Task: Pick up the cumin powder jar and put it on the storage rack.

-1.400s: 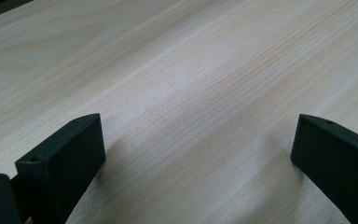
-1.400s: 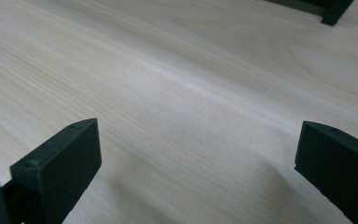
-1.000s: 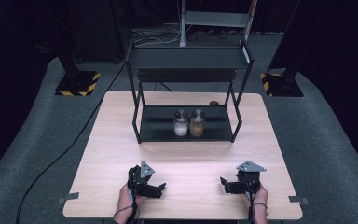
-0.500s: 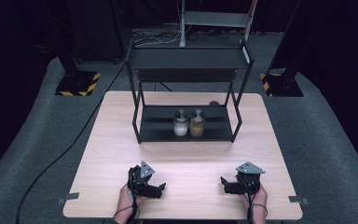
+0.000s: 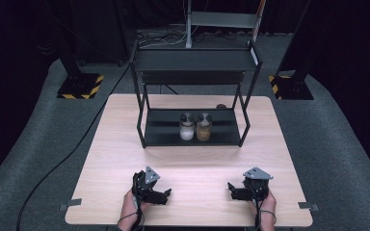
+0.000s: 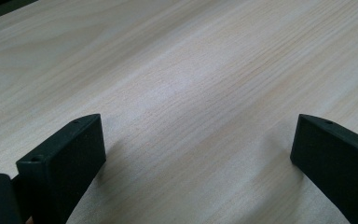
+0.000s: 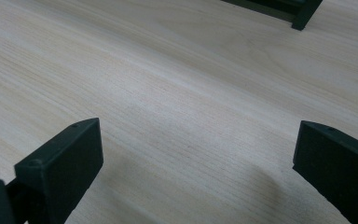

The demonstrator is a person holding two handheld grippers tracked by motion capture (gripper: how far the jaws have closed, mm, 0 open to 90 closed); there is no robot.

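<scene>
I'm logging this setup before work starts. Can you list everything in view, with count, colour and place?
Table: one, light wood, centre.
Rack: one, black, two shelves, on the table's far half.
Jars: two on the rack's lower shelf, side by side; one with white contents, the other tan.
Small object: one, dark, behind the rack; too small to tell.
Stands: two, black with yellow stripes, on the floor.
Left gripper: black, near edge, jaws open.
Right gripper: black, near edge, jaws open.

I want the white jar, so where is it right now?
In the high view the white jar stands on the bottom shelf of the black rack, near the middle, just left of the brown jar.
</scene>
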